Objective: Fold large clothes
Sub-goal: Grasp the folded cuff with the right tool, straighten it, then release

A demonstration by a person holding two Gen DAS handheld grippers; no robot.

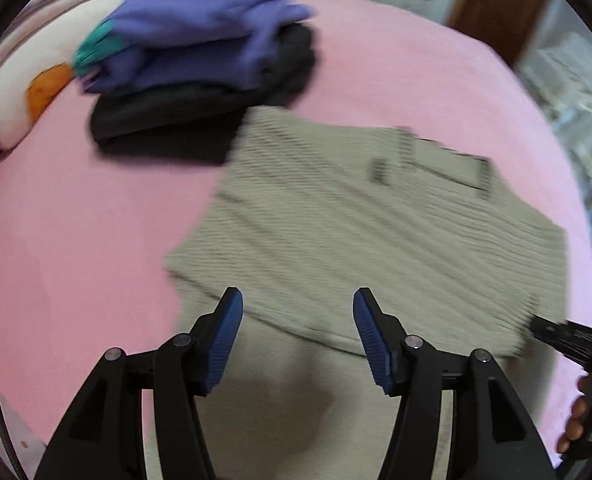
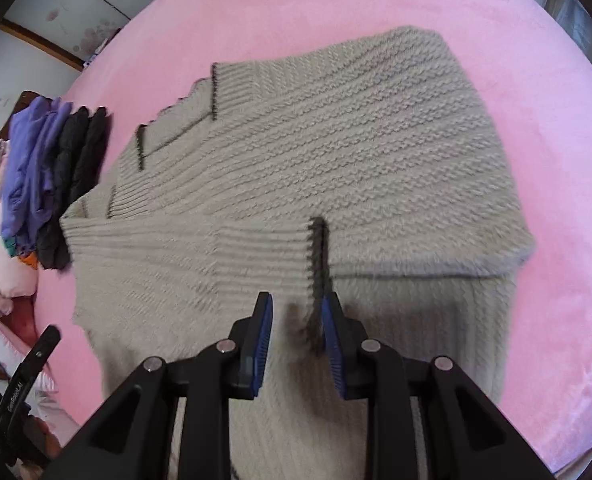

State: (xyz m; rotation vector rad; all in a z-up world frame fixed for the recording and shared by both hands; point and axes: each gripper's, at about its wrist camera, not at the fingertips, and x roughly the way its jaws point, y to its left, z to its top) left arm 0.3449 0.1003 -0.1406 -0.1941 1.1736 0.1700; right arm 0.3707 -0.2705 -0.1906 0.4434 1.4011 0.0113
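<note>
Both grippers, left gripper (image 1: 298, 308) and right gripper (image 2: 297, 314), are hovering apart, empty, over the beige sweater (image 2: 316, 152); the folded cuff (image 2: 272, 256) at frame centre risks slipping undone.

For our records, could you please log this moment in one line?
left claw open | right claw open over sweater cuff | folded pile aside

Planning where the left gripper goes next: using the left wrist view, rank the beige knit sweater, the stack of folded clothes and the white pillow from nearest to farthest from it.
1. Beige knit sweater: directly beneath and ahead of the open left gripper.
2. Stack of folded clothes: beyond the sweater, up and to the left.
3. White pillow: far left edge, behind the stack.
</note>
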